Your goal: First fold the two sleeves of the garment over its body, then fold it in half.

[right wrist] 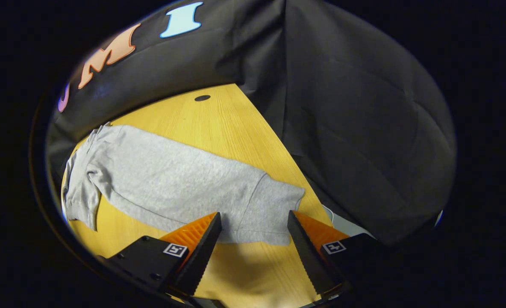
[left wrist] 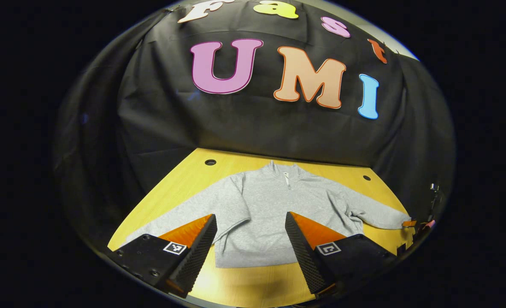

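Open right tool (right wrist: 253,239) over grey sweatshirt's (left wrist: 270,214) sleeve cuff (right wrist: 274,214), wooden table (right wrist: 219,115)

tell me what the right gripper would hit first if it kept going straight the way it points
Probably the cuff end of the grey sweatshirt's sleeve, which lies flat on the wooden table just ahead of the open right gripper. Depth is unclear, so it could meet bare table just short of the cuff.
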`<state>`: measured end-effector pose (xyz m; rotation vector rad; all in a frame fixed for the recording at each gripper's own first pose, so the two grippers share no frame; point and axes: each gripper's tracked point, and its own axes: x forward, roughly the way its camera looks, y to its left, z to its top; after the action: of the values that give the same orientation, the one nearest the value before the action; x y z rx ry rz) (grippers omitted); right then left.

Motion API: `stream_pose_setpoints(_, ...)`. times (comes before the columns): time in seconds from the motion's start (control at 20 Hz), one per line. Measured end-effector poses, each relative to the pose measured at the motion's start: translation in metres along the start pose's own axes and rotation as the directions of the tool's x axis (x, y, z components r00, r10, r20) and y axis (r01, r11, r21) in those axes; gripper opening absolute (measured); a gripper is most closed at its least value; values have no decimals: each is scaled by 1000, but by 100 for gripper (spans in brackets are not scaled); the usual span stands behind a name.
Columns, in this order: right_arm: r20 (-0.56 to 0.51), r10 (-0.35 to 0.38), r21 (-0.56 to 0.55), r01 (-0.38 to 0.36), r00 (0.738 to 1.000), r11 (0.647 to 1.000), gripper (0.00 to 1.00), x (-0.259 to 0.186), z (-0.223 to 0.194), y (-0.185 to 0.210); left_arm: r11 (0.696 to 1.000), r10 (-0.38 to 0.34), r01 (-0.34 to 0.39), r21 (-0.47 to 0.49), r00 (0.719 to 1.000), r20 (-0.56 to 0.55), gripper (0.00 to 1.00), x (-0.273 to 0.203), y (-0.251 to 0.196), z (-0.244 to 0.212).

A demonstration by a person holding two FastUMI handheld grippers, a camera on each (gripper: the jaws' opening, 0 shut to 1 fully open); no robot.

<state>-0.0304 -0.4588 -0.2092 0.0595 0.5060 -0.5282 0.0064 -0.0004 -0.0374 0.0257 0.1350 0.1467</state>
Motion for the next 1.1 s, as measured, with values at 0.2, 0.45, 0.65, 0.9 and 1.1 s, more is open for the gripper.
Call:
stream_pose_setpoints(0.2,-7,1,16,-1,1000,1000,96,-1,-3,-2,1000,1,-1,-10,1000,-6,94,1,-5,-4)
stream_pose_setpoints(0.45,-19,20,20,-19,1000,1000,60,-3,-3,5,1000,-15,15,-9,1000,-14,94,2,-13,-8)
stream_pose_setpoints(0.65,-35,-21,48,23,999,999,12,-3,-4,9,1000,-27,27,1,1000,-15,94,2,-14,-8)
stream_pose_setpoints(0.9,-39,-80,88,83,996,993,12,-11,-1,11,999,-43,43,9,999,-15,94,-1,-9,-8)
stream_pose_setpoints(1.1,1,-93,126,92,996,988,12,-27,12,22,998,-65,65,6,998,-15,94,-1,-2,-11)
